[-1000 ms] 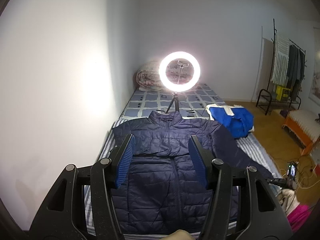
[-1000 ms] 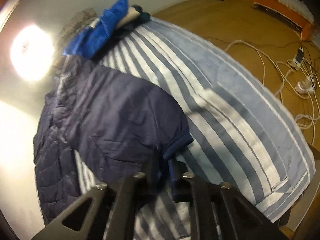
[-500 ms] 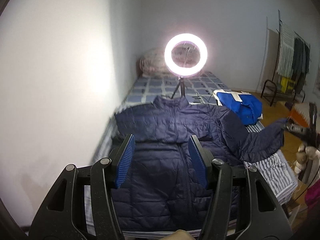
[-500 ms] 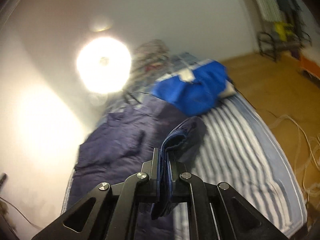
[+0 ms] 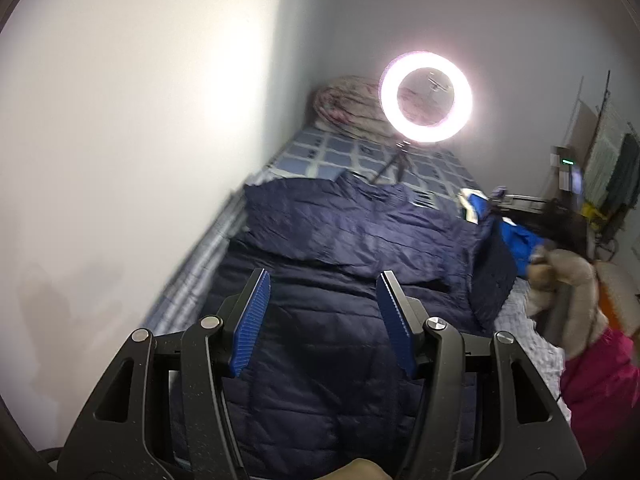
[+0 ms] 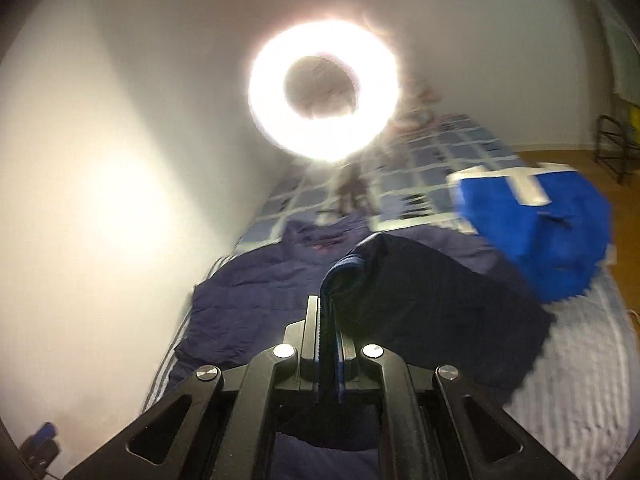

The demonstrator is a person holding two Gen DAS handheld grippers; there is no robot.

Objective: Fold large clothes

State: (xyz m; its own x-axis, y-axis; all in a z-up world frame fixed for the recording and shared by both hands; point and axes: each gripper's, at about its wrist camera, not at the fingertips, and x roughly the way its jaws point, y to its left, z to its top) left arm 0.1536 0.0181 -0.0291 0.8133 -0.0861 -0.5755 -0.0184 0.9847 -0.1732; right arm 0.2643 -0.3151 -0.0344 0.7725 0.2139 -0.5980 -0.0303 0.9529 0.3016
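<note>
While lying flat before, sleeve [image 6: 420, 304] now aloft in right tongs [image 6: 329, 320]; left tongs [image 5: 322, 312] wide

- Bedroom in a home: long bed with blue checked and striped bedding [image 5: 336, 160] pushed against a plain white wall [image 5: 140, 120].
- Rolled floral quilt [image 5: 348, 104] at its far end.
- Clothes rack hung with garments [image 5: 620, 168] over wooden floor [image 6: 560, 160].
- Glowing white ring light on a tripod [image 5: 426, 98], set for filming.
</note>
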